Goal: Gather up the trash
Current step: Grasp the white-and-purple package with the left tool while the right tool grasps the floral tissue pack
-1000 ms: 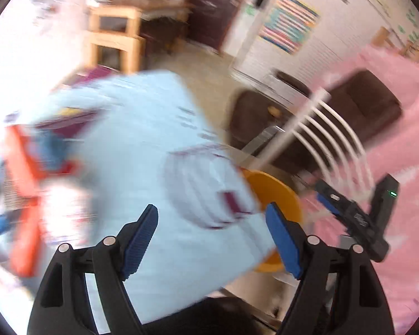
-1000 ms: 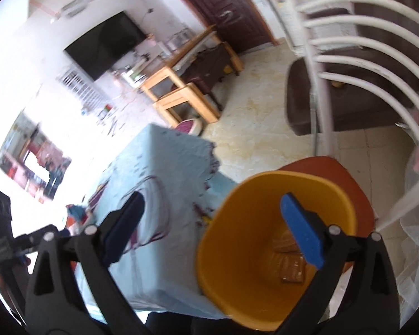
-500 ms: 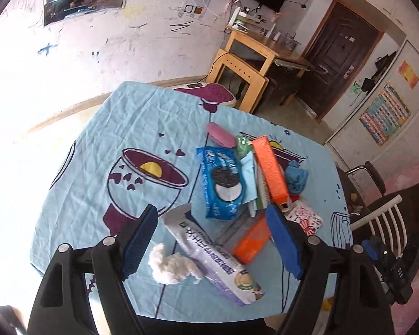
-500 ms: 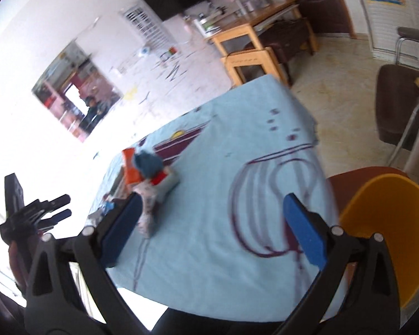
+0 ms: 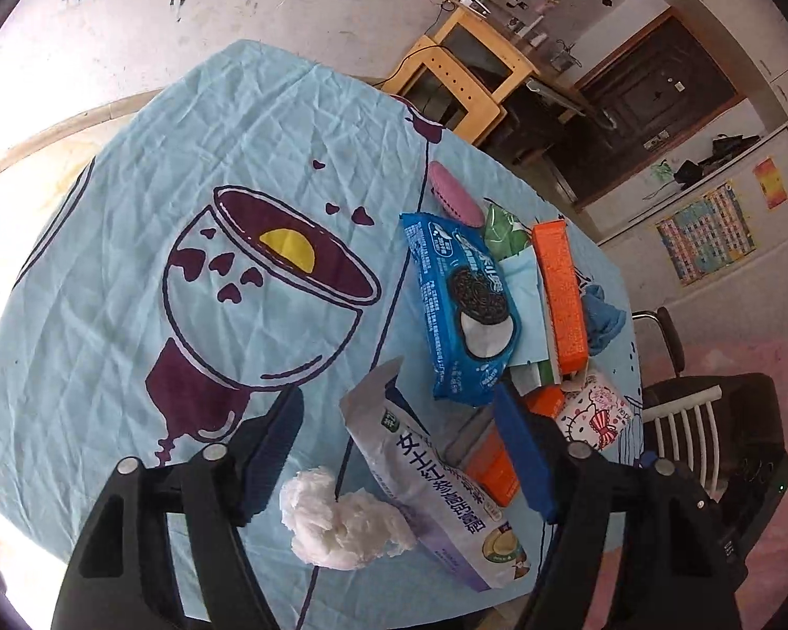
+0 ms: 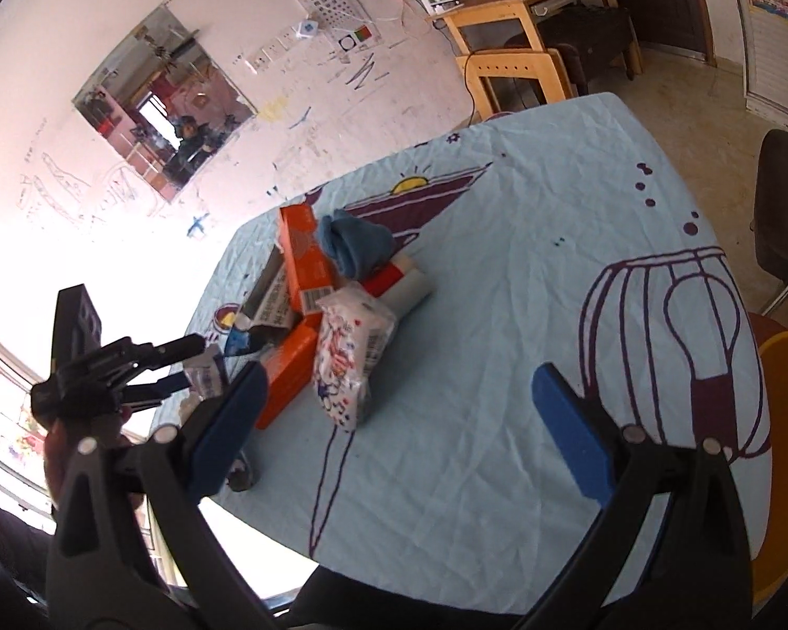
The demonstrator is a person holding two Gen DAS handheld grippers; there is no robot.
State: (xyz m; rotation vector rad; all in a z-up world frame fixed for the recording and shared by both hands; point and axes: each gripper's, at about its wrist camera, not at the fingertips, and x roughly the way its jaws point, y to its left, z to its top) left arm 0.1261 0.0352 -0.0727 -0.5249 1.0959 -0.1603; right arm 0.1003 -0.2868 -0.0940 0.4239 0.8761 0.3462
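Note:
A pile of trash lies on the blue tablecloth (image 5: pixel 131 273). In the left wrist view I see a white crumpled tissue (image 5: pixel 341 522), a silver-purple snack bag (image 5: pixel 436 483), a blue Oreo pack (image 5: pixel 462 304), orange boxes (image 5: pixel 559 283), a blue cloth (image 5: pixel 601 315) and a Hello Kitty tissue pack (image 5: pixel 596 412). My left gripper (image 5: pixel 399 451) is open, above the tissue and snack bag. My right gripper (image 6: pixel 399 430) is open and empty above the table, near the tissue pack (image 6: pixel 349 352) and an orange box (image 6: pixel 304 252). The yellow bin (image 6: pixel 785 451) is at the right edge.
A white-backed chair (image 5: pixel 677 430) and a dark armchair (image 5: pixel 730 420) stand beside the table on the right. A wooden desk with stools (image 6: pixel 520 42) stands by the far wall. A pink pouch (image 5: pixel 454 194) and green wrapper (image 5: pixel 504 228) lie behind the Oreo pack.
Both grippers swung from the yellow bin and chair back over the table. The left one has come lower and closer to the tissue and snack bag. Both stay open and empty.

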